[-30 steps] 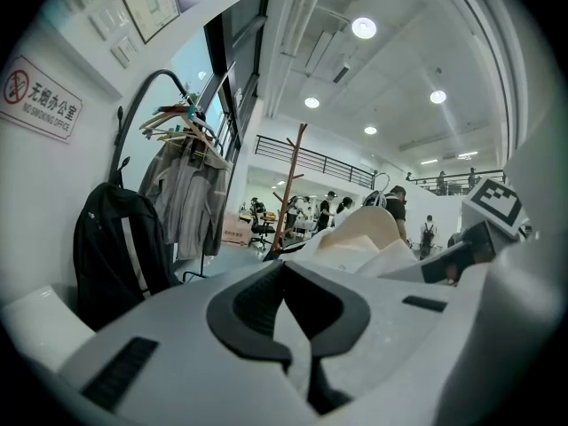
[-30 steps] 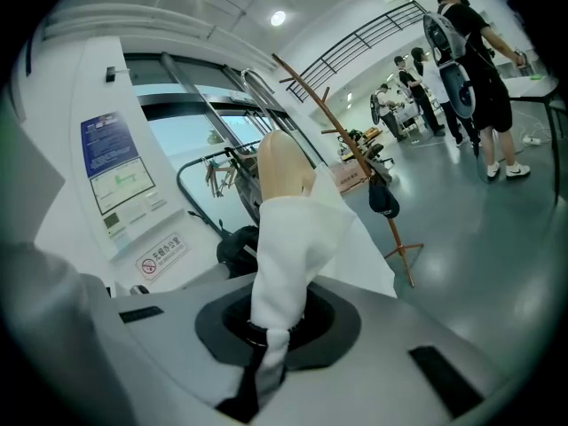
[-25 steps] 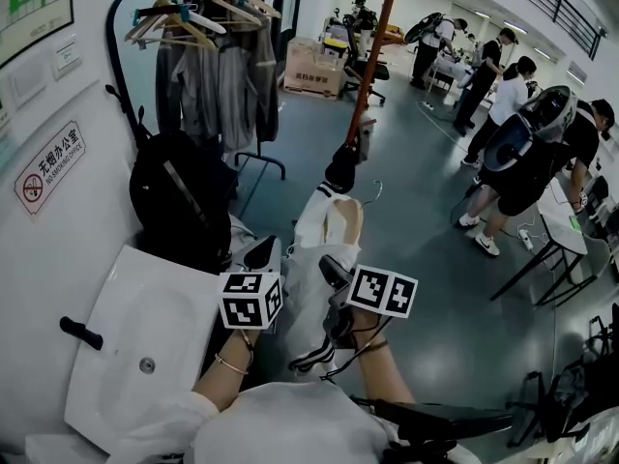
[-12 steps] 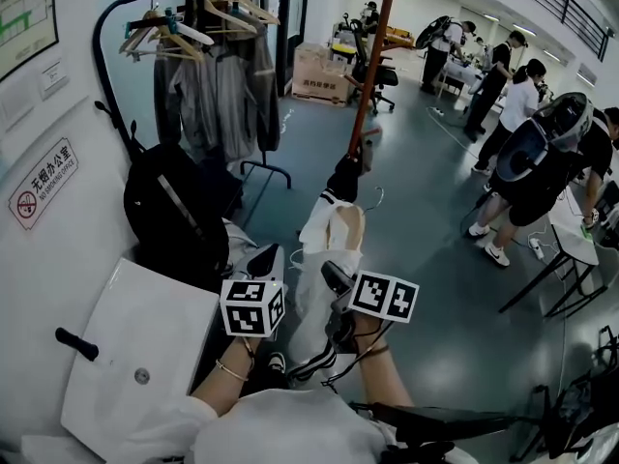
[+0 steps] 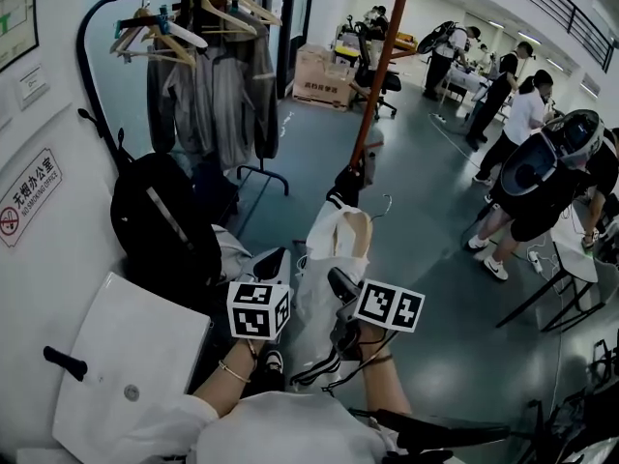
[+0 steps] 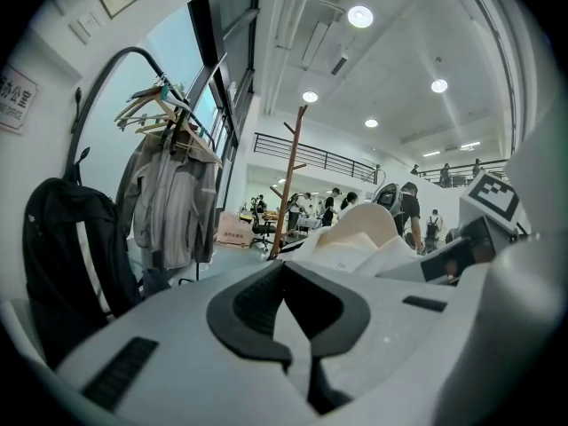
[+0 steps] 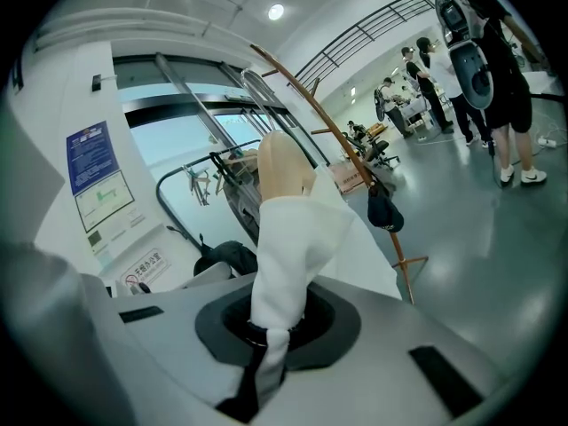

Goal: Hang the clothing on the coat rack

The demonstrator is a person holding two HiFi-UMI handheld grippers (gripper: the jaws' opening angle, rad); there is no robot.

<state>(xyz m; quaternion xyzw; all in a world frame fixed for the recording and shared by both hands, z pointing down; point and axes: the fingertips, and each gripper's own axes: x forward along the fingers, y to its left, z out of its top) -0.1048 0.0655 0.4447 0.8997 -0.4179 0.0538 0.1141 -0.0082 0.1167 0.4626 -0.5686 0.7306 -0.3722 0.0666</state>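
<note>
Ahead and to the left of your left claw [image 5: 274,256] a black backpack [image 5: 160,222] sits below a rail of grey jackets [image 5: 215,90]. That claw's jaws are pressed together with nothing between them. Just to its right, the white garment [image 5: 327,264] on its wooden hanger [image 5: 354,222] rises out of your right claw [image 5: 338,280], which pinches the fabric's lower end. Well ahead of both claws stands the brown coat rack [image 5: 380,71], with a dark cap [image 5: 345,184] hanging on it.

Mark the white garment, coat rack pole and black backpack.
white garment [image 5: 322,254], head view, mid fabric
coat rack pole [image 5: 378,75], head view, brown shaft
black backpack [image 5: 155,225], head view, front panel
</note>
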